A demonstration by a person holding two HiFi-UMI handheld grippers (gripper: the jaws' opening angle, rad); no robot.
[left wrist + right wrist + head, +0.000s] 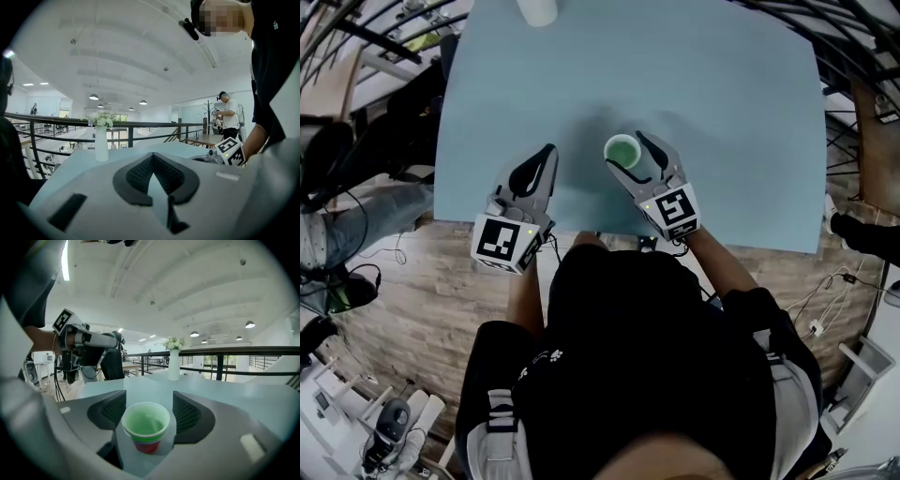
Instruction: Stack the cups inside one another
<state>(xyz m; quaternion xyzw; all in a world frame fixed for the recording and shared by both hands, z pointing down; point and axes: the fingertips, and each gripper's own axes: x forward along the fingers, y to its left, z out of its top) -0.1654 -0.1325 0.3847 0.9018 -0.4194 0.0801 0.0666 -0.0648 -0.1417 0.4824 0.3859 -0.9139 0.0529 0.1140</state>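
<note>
Grey left gripper (549, 152) near the front edge of the pale blue table (731, 112), jaws closed tip to tip, nothing in them. Right gripper (625, 150) beside it has its jaws spread around the cup stack (146, 423) (green cup nested in a red one), which stands upright between the pads. A gap shows at the right pad, so no squeeze. White vase (174, 364) with flowers at the far edge, black railing (234, 351) behind.
</note>
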